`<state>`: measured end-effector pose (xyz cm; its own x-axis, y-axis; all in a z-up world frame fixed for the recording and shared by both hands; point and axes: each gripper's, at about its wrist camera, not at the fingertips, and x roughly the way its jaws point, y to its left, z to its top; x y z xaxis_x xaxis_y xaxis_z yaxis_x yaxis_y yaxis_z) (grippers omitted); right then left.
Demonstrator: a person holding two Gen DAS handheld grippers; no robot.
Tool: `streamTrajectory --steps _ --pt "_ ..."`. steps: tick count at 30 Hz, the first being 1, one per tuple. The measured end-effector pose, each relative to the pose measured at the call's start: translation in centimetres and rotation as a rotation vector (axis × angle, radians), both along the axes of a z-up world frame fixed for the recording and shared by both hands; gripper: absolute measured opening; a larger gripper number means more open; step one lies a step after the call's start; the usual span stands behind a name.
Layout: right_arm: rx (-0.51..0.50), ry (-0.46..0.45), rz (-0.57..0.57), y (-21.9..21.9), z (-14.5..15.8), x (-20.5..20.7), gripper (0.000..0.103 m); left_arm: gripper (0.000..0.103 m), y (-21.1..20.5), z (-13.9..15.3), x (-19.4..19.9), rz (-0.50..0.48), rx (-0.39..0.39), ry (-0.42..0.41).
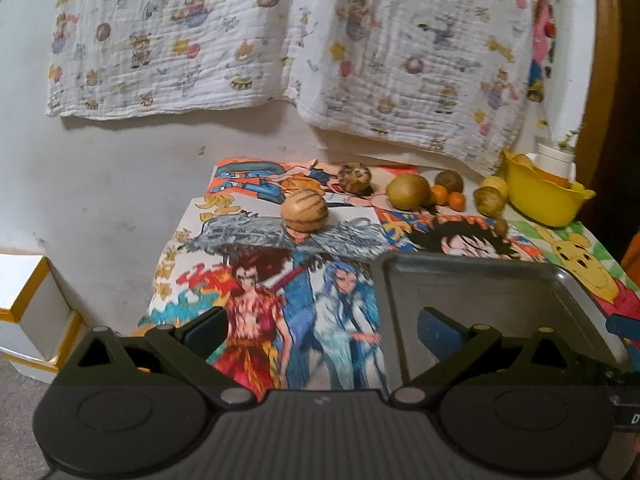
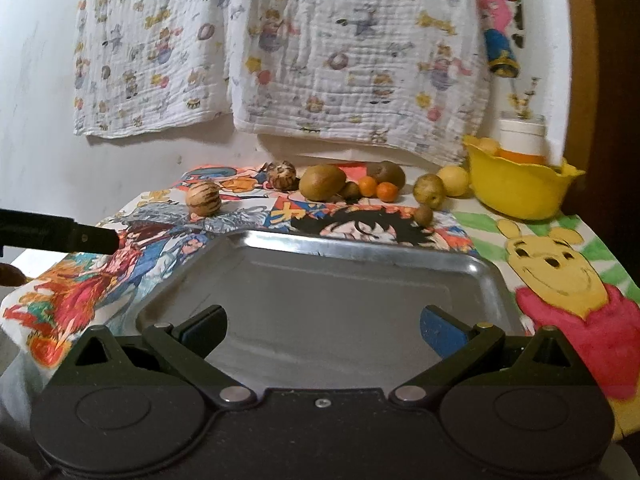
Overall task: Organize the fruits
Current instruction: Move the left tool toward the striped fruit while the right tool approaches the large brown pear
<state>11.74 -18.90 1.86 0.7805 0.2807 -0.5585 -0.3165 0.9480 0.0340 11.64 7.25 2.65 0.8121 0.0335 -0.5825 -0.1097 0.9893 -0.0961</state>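
Fruits lie in a loose row at the back of a table covered with cartoon drawings: a tan striped fruit [image 1: 305, 207] [image 2: 203, 198], a mottled round one [image 1: 354, 177] [image 2: 281, 175], kiwis [image 1: 408, 191] [image 2: 322, 182], two small oranges [image 1: 448, 197] [image 2: 378, 189] and yellowish fruits [image 2: 430, 191]. A metal tray [image 1: 492, 276] [image 2: 344, 248] sits near the front, nothing in it. My left gripper [image 1: 322, 332] is open above the drawings, left of the tray. My right gripper [image 2: 322, 330] is open over the tray's near side.
A yellow bowl [image 1: 540, 196] [image 2: 516, 188] holding fruit stands at the back right, with a white jar [image 2: 522, 134] behind it. Patterned cloths [image 1: 280, 40] hang on the wall behind. A white box with yellow edges [image 1: 32, 312] sits left of the table. The left gripper's side [image 2: 60, 236] juts in.
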Motion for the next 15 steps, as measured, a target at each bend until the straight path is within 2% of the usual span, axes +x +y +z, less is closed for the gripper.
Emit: streamTrajectory --steps 9,15 --pt "-0.012 0.019 0.069 1.7 1.4 6.7 0.103 0.103 0.8 0.5 6.7 -0.028 0.017 0.046" --pt "-0.067 0.026 0.131 2.7 2.5 12.1 0.103 0.103 1.6 0.1 11.6 -0.028 0.024 0.071"
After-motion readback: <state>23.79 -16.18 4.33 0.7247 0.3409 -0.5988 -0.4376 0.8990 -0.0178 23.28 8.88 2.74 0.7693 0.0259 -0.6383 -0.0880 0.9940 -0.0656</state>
